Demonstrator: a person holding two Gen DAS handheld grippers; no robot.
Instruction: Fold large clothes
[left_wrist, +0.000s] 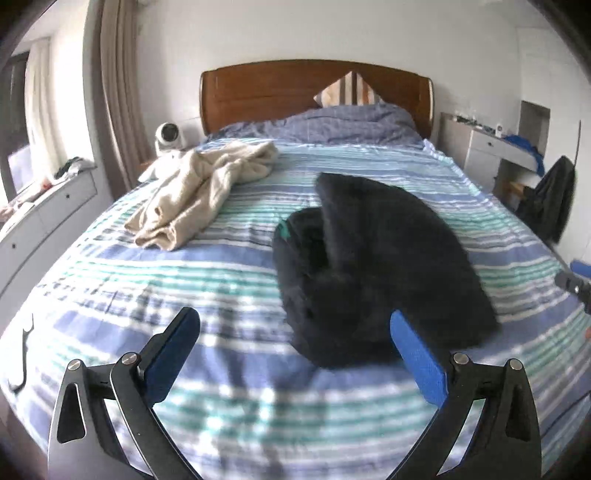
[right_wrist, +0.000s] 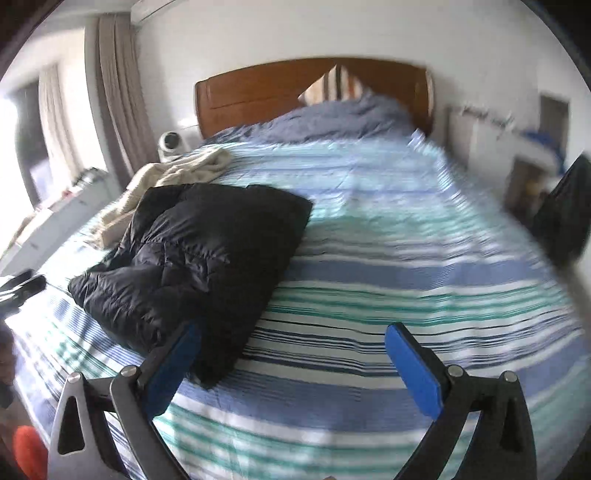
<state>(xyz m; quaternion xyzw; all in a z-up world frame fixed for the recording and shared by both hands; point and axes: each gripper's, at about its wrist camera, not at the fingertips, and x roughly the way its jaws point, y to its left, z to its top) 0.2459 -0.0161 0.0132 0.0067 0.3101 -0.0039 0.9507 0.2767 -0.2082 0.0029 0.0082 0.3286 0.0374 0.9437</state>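
Left hand-held gripper (left_wrist: 295, 332) alone shows black jacket's (left_wrist: 369, 266) teal lining.

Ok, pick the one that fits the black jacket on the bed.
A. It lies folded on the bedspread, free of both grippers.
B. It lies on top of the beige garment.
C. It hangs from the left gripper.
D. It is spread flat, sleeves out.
A: the black jacket lies bundled on the bedspread, and the left gripper and right gripper both stand open and empty.

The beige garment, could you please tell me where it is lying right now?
In the left wrist view the beige garment lies crumpled on the striped bed, toward its far left side, left of the black jacket and near the white fan.
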